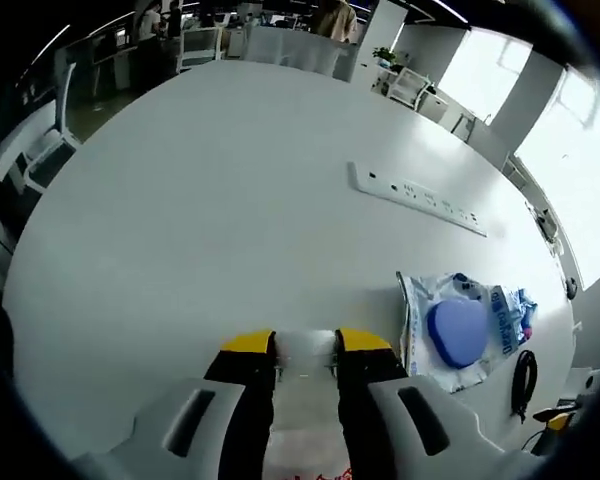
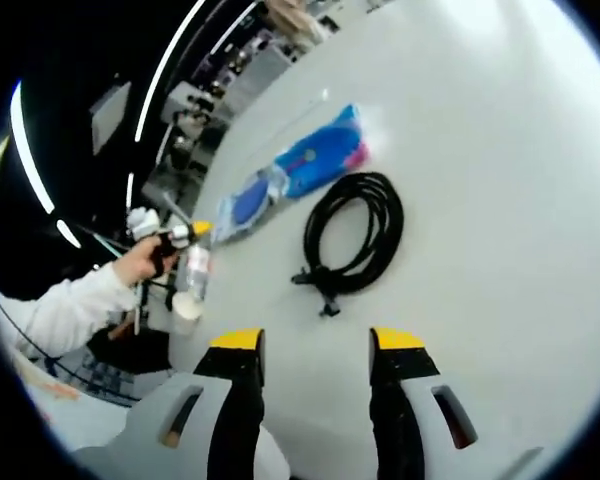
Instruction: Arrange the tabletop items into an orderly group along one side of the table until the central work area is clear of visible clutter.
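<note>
The left tool (image 1: 305,345) pinches a clear bottle above the tabletop (image 1: 210,200); the right tool (image 2: 317,345), spread empty, faces a coiled cable (image 2: 352,238) whose loose loops could snag or unravel.

Both views look down across table (image 1: 230,200); blue packet (image 1: 458,330) shared

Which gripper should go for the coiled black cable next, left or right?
Right, probably. The right gripper is open with the coiled black cable lying just ahead of its jaws. The left gripper is already shut on a clear bottle, and the cable sits off to its side.
</note>
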Demonstrator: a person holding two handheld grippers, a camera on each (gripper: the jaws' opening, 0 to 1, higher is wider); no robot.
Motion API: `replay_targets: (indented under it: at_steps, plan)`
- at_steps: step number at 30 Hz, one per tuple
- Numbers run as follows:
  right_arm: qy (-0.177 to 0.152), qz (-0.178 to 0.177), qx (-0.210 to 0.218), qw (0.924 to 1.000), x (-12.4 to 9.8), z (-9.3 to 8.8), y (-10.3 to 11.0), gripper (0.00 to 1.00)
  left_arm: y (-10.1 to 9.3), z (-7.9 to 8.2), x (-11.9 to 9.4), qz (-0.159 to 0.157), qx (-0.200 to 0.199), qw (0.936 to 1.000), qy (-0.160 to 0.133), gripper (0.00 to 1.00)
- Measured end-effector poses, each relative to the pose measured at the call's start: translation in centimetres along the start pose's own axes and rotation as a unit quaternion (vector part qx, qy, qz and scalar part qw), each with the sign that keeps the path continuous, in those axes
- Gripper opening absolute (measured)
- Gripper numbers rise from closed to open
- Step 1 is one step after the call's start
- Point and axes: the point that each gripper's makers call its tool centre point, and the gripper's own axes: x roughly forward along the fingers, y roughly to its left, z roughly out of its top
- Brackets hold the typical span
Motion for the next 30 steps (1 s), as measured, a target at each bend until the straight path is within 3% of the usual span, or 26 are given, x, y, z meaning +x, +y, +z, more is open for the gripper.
replay_targets:
  at_steps: [5, 10, 14, 16, 21, 26, 30]
  plan:
    - [-0.003, 0.004, 0.003, 1.0000, -0.1, 0.1, -0.2, 0.39, -0.1, 1.4, -2.4, -0.006, -0.002, 0.9995, -0.031, 0.20]
    - [-0.015, 0.012, 0.022, 0.9996, -0.3, 0.6, -0.4, 0.39, -0.4, 3.0, -6.4, -0.010, 0.002, 0.9961, -0.087, 0.20]
    - [-0.023, 0.017, 0.022, 0.9994, -0.5, 0.7, -0.4, 0.39, -0.7, 2.8, -9.7, -0.009, 0.009, 0.9934, -0.114, 0.20]
    - [-0.022, 0.019, 0.023, 0.9993, -0.6, 0.5, -0.5, 0.39, -1.0, 2.7, -11.1, -0.011, 0.020, 0.9917, -0.126, 0.20]
    - [-0.027, 0.022, 0.024, 0.9991, -1.2, 0.3, -0.7, 0.39, -1.6, 3.0, -14.4, -0.002, 0.092, 0.9833, -0.157, 0.20]
    - [-0.036, 0.026, 0.027, 0.9987, -1.6, 0.4, -1.0, 0.39, -1.1, 4.4, -15.9, 0.006, 0.117, 0.9762, -0.183, 0.20]
    - [-0.043, 0.032, 0.015, 0.9985, -2.0, 0.9, -0.6, 0.41, -0.7, 5.8, -15.7, 0.003, 0.127, 0.9754, -0.180, 0.20]
